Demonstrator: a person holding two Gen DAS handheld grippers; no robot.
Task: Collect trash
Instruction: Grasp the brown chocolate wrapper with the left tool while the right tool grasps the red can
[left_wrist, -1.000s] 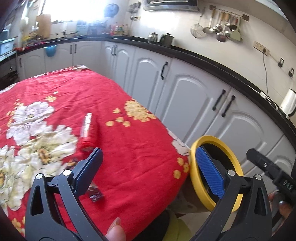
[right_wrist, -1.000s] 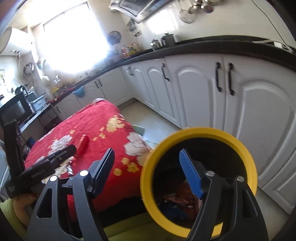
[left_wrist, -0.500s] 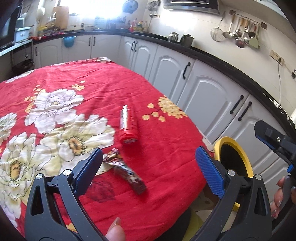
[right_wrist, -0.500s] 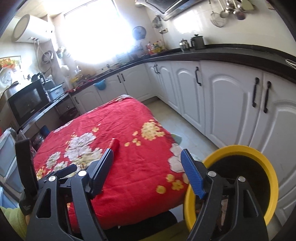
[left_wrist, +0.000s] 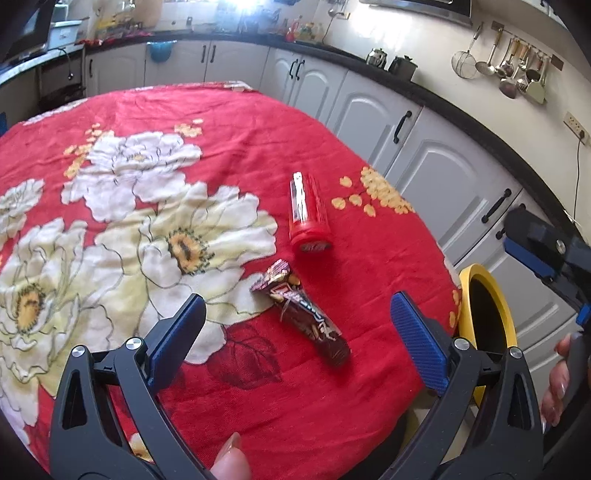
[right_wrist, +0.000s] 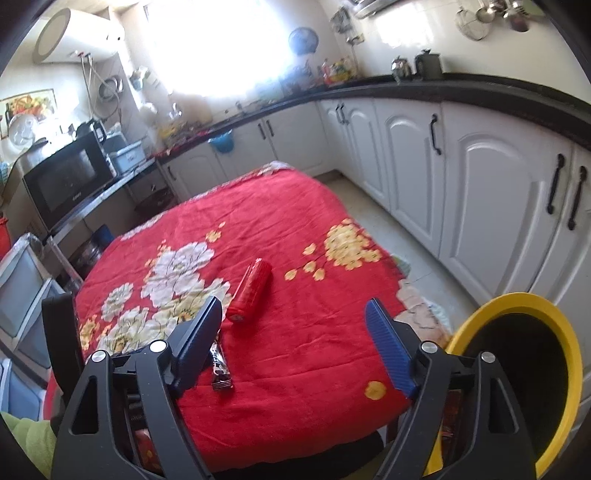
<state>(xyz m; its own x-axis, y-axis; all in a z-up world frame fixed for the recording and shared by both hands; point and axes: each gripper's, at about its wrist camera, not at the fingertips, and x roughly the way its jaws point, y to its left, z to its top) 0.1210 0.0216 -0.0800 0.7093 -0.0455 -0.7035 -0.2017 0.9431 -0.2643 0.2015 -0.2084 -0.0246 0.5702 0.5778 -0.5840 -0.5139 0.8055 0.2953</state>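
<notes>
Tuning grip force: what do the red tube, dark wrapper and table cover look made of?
Red tube: likely glossy plastic or film, bright glare stripe. Dark wrapper: thin shiny foil-like film, crinkled, crimped end. Table cover: soft matte fabric, fuzzy, creased.

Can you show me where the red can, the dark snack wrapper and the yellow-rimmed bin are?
red can (left_wrist: 308, 210), left wrist view, on its side wall.
dark snack wrapper (left_wrist: 308, 317), left wrist view, mid-length.
yellow-rimmed bin (right_wrist: 517, 301), right wrist view, on its rim.
</notes>
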